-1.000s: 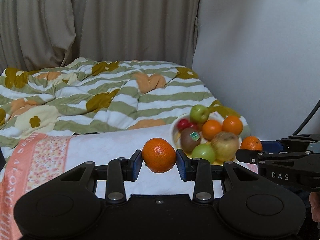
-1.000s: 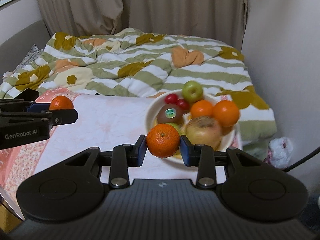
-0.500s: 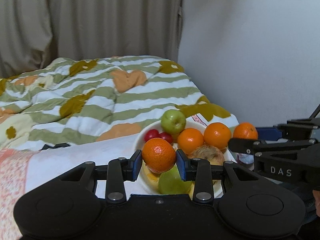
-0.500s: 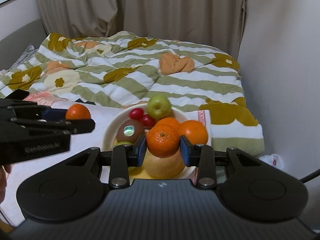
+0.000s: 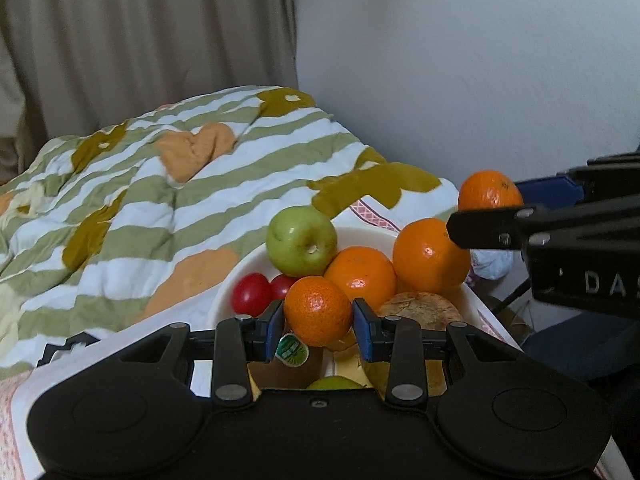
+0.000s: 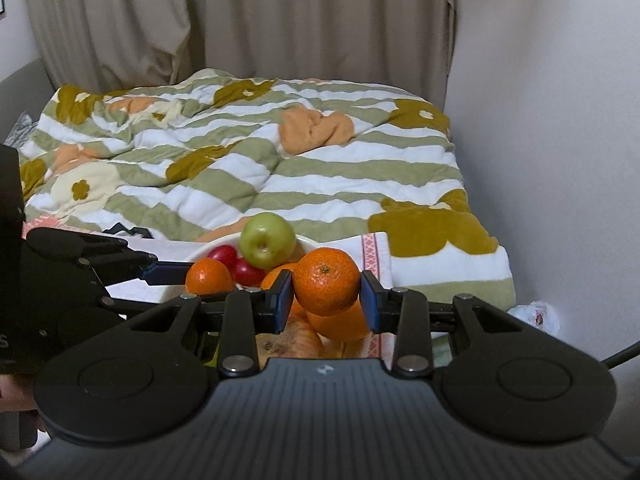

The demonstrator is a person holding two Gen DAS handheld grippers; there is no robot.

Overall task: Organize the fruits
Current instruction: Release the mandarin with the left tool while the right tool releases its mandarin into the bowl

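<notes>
Mandarins filled both my claws; the left gripper (image 5: 319, 327) pinched its mandarin (image 5: 318, 311) between the blue pads, above the white bowl (image 5: 240, 276) of fruit; the right gripper (image 6: 326, 300) clamped the second mandarin (image 6: 326, 281) likewise; a kiwi's green sticker (image 5: 293, 349), unreadable, sat just under my left pad; "DAS" showed on the right gripper's body.

The right gripper (image 6: 326, 300) clamps a mandarin (image 6: 326, 281) between its blue pads, above a white bowl (image 6: 200, 254) of fruit. In the bowl a green apple (image 6: 267, 240) sits at the far side, red tomatoes (image 6: 222, 255) just left of it, and an orange (image 6: 340, 322) near. From the left the left gripper (image 6: 200, 280) holds a second mandarin (image 6: 209, 277) over the bowl's left edge. A striped quilt (image 6: 320, 184) lies beyond.
</notes>
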